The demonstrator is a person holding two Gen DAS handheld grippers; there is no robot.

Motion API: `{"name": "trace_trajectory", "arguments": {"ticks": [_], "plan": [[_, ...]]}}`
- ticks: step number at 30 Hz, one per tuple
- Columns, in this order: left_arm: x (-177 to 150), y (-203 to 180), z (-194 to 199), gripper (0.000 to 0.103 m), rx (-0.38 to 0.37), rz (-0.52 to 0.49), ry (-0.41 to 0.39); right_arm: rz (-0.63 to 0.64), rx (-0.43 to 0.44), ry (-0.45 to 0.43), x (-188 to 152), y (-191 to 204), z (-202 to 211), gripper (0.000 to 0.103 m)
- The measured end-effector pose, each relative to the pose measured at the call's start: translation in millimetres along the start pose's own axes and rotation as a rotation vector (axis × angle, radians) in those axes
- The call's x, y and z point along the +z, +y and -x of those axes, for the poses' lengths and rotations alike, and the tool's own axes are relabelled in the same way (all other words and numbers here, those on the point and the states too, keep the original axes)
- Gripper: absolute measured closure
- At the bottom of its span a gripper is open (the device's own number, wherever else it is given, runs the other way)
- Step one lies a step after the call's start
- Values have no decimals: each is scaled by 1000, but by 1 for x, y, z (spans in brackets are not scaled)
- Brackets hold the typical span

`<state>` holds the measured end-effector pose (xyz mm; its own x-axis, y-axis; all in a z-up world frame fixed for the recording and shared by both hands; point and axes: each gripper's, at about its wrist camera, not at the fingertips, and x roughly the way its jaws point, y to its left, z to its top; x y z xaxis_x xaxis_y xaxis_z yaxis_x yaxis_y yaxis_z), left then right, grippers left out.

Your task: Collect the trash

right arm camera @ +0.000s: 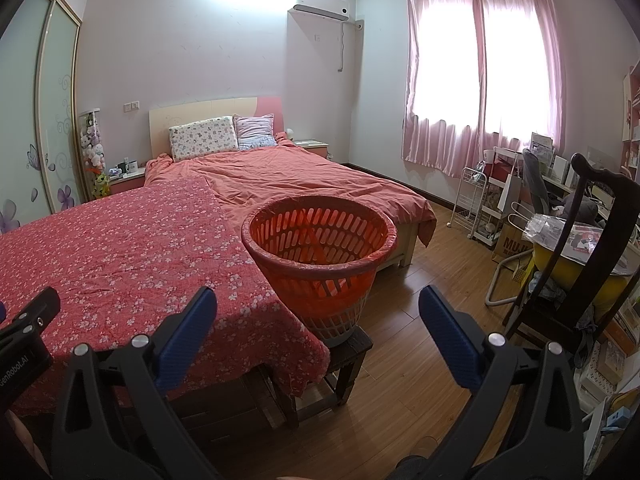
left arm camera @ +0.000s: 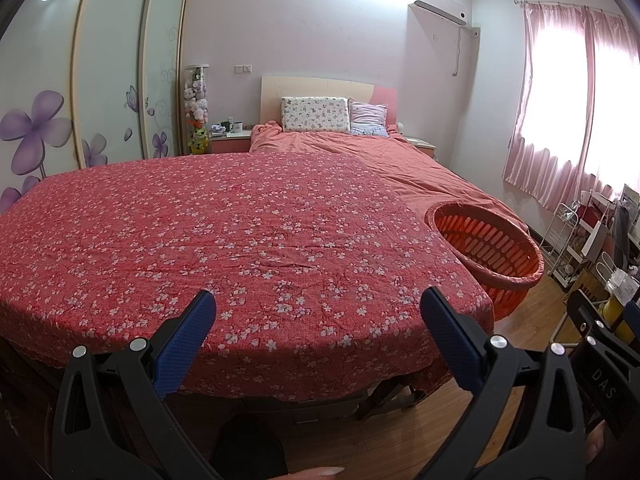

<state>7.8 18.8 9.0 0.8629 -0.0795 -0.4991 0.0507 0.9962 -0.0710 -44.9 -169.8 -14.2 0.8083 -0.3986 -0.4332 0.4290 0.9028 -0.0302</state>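
Observation:
An orange slatted basket (right arm camera: 318, 256) lined with a thin bag stands on a dark wooden stool (right arm camera: 348, 350) at the right edge of a table covered in a red flowered cloth (left arm camera: 224, 240). The basket also shows in the left wrist view (left arm camera: 486, 246). No trash shows on the cloth. My left gripper (left arm camera: 318, 312) is open and empty above the table's near edge. My right gripper (right arm camera: 318, 312) is open and empty, in front of the basket and a little below its rim.
A bed (right arm camera: 296, 176) with a salmon cover and two pillows lies behind the table. A dark wooden chair (right arm camera: 592, 248) with a yellow tub, a white wire rack (right arm camera: 474, 200) and cluttered shelves stand on the right. The floor (right arm camera: 432, 280) is wood.

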Motion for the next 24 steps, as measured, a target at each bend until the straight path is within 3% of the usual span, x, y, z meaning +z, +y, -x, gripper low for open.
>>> {"name": "trace_trajectory", "arguments": {"ticks": [24], "plan": [[-1, 4, 0, 2, 6, -14, -2, 0, 1, 1, 1, 0, 1, 4]]}}
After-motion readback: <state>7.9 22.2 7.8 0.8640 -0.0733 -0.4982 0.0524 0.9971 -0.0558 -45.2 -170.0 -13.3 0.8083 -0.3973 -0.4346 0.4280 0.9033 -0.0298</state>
